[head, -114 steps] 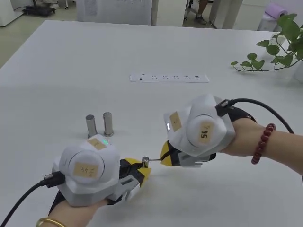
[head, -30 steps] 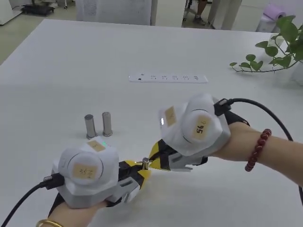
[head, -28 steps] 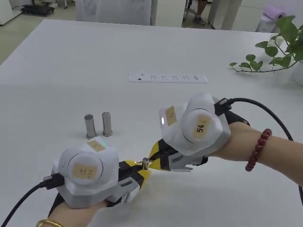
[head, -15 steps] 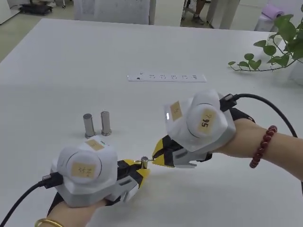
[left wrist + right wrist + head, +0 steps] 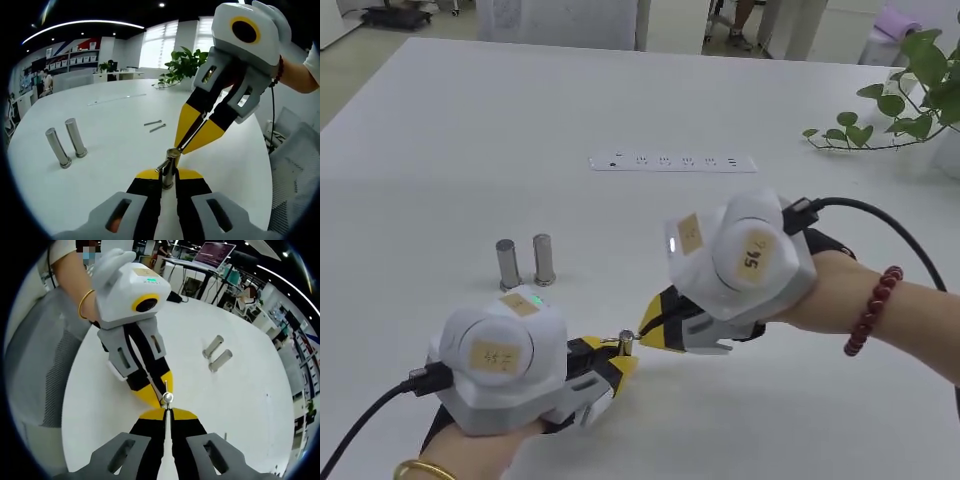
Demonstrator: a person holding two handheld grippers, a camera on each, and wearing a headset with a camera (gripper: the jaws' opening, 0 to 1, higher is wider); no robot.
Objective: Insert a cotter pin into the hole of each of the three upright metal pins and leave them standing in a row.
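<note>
Item 1. Metal pin [image 5: 170, 169]: upright on the table [image 5: 620, 100], near the front edge, clamped low on its shaft between the jaws of the left hand-held gripper [image 5: 168, 176].

Item 2. Cotter pin [image 5: 167, 424]: pinched in the closed jaws of the right hand-held gripper [image 5: 168, 413], its shank lying along the jaw line and its forward end at the head of the held pin. In the left gripper view a short stub showed on the far side of the pin's head, so it appeared to be partly through the cross-hole. How deep it sat could not be told.

Item 3. Two further metal pins, [image 5: 506, 263] and [image 5: 543, 258]: standing side by side, just apart, well behind the left gripper. Whether they carried cotter pins could not be made out.

Item 4. Spare cotter pins [image 5: 154, 125]: two, lying loose on the table beyond the work.

Item 5. Power strip [image 5: 672, 162] and potted plant [image 5: 910, 90]: far side of the table.

Risks, as judged:
- A push off the hole's axis could bend or jam the thin cotter pin.
- Sideways force from the right gripper could tilt the pin in the left jaws, or tip it on release.
- A release before the cotter pin is fully seated could let it slip out.
- The left gripper, drawing back, could knock the two standing pins and break the row.
</note>
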